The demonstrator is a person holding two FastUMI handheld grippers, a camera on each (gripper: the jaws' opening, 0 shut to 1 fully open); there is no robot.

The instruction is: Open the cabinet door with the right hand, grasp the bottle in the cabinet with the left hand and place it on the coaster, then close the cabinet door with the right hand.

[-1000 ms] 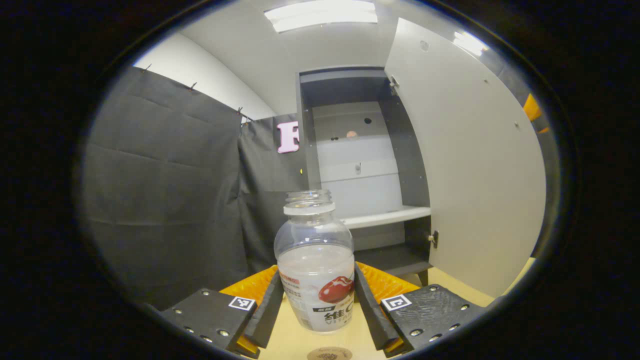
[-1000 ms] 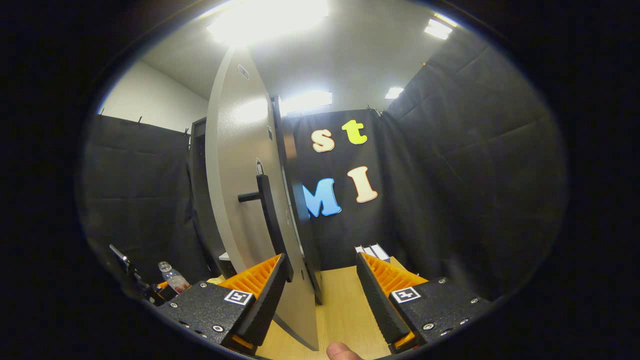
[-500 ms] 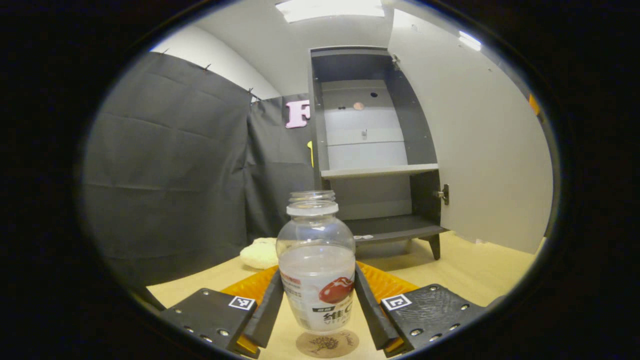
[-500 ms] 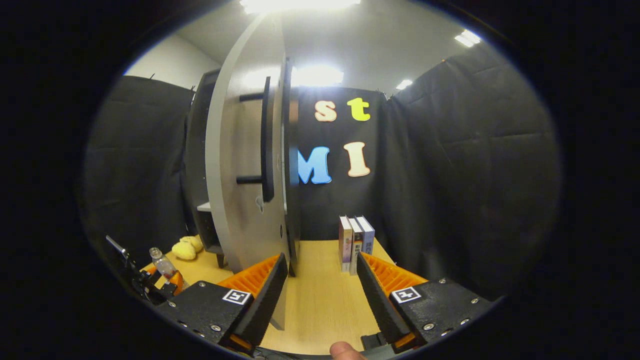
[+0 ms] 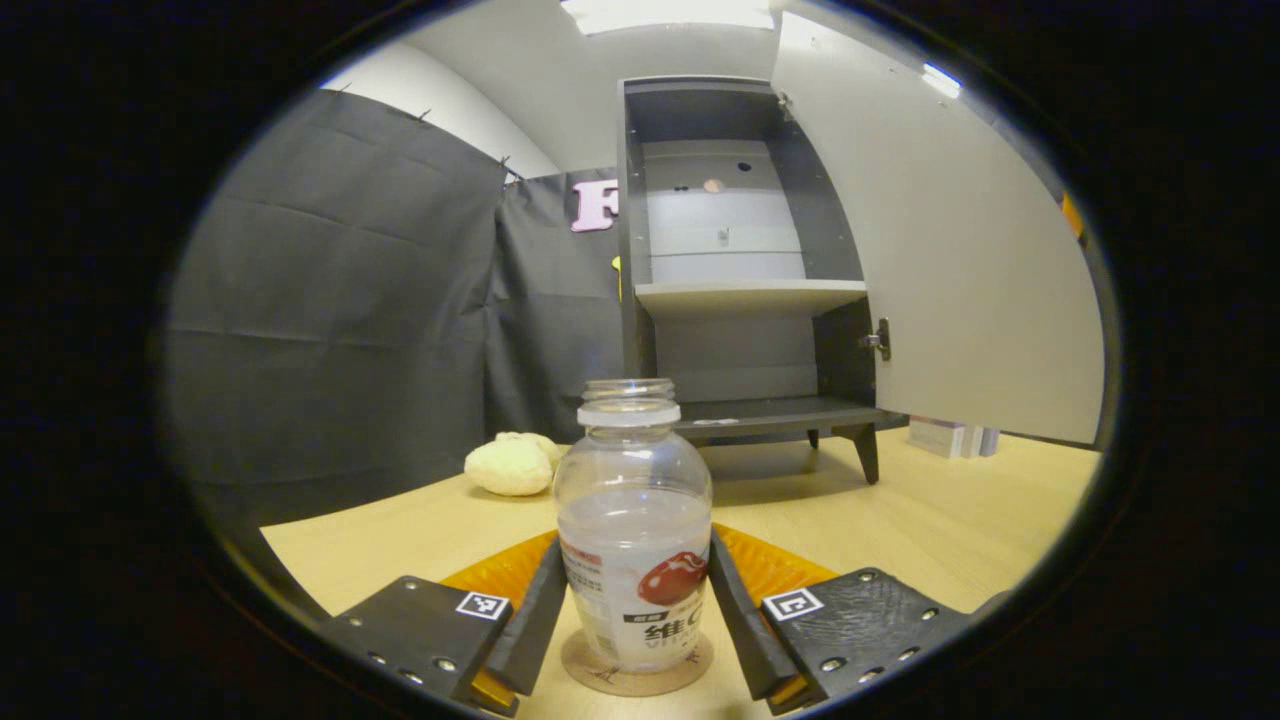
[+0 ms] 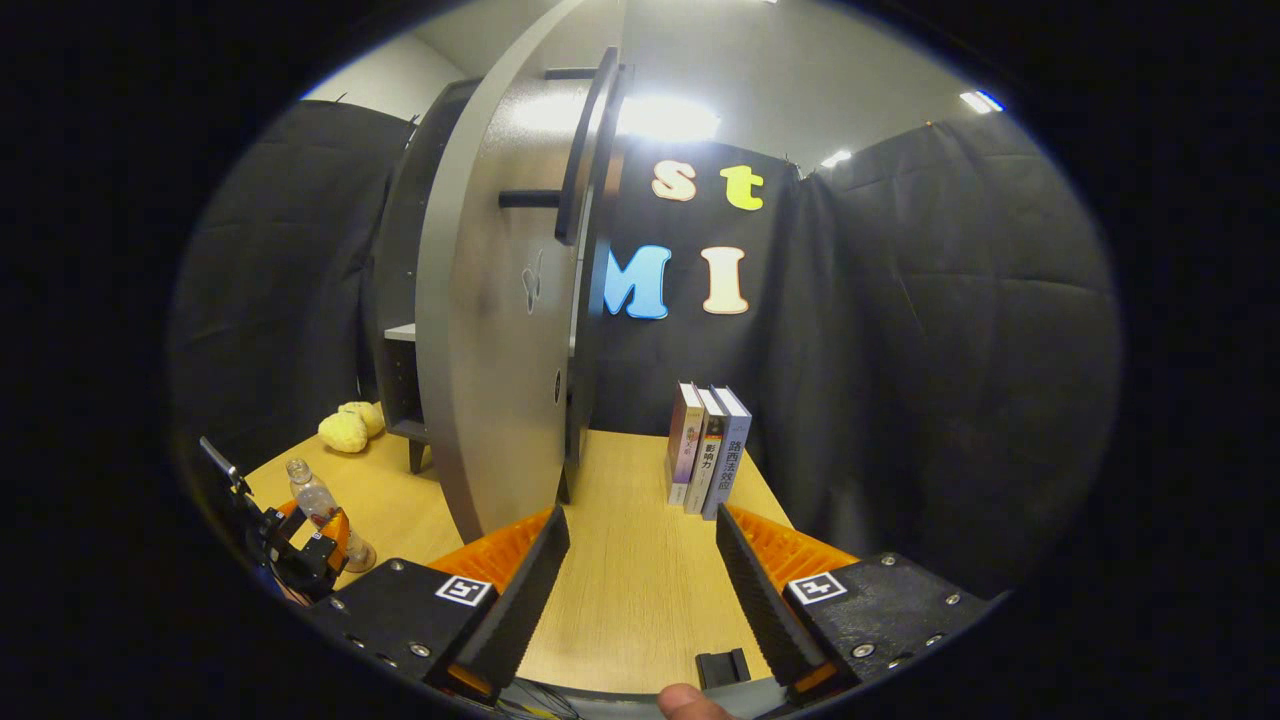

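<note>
A clear, capless bottle (image 5: 634, 520) with a red-fruit label stands upright on the round brown coaster (image 5: 636, 672) on the wooden table. My left gripper (image 5: 634, 625) is shut on the bottle's lower body, one finger on each side. Behind it the dark cabinet (image 5: 740, 260) is open, its grey door (image 5: 950, 250) swung out to the right. In the right gripper view my right gripper (image 6: 640, 590) is open with nothing in it, low over the table near the door (image 6: 490, 300), below its black bar handle (image 6: 582, 150). The bottle (image 6: 312, 497) and the left gripper (image 6: 300, 550) sit at far left.
A yellow plush lump (image 5: 510, 465) lies on the table left of the cabinet. Three upright books (image 6: 708, 450) stand by the black cloth wall right of the door. A fingertip (image 6: 685, 703) shows at the bottom edge. Bare tabletop (image 6: 630, 520) lies ahead of the right gripper.
The left gripper has come down with the bottle, which now rests on the coaster. The right gripper has sunk lower and away from the door handle, staying open.
</note>
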